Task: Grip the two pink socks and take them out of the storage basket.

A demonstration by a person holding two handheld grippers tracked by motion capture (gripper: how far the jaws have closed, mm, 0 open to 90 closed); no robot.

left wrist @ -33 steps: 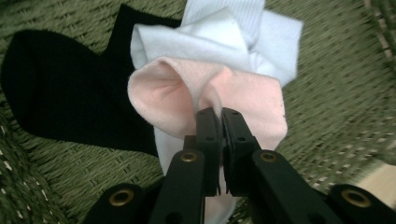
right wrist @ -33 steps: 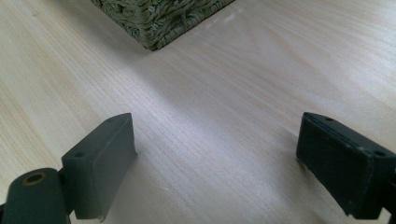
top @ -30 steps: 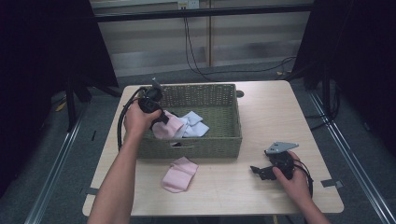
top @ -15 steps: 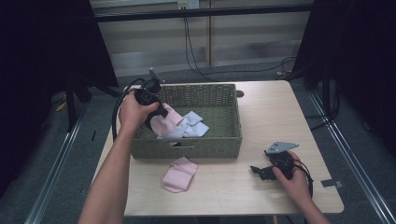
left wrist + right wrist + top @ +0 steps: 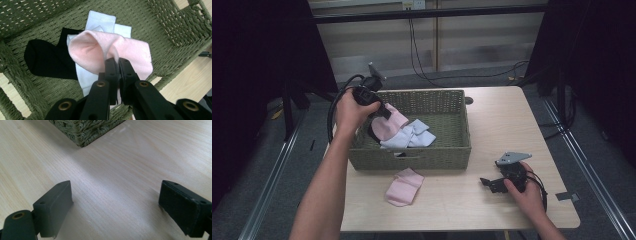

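Left gripper [image 5: 117, 62] over the green wicker basket [image 5: 452, 150], jaws clamped on one pink sock [image 5: 125, 53]. Below it in the basket: one black sock [image 5: 47, 60], white socks [image 5: 100, 23], probably two, overlap hides the count. Second pink sock [image 5: 404, 185] on the table [image 5: 502, 120] in front of the basket. Right gripper [image 5: 117, 205] low over the table, jaws wide apart, empty. No readable writing.

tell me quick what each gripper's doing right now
Left gripper: shut on the pink sock, over the basket.
Right gripper: open, holding nothing.
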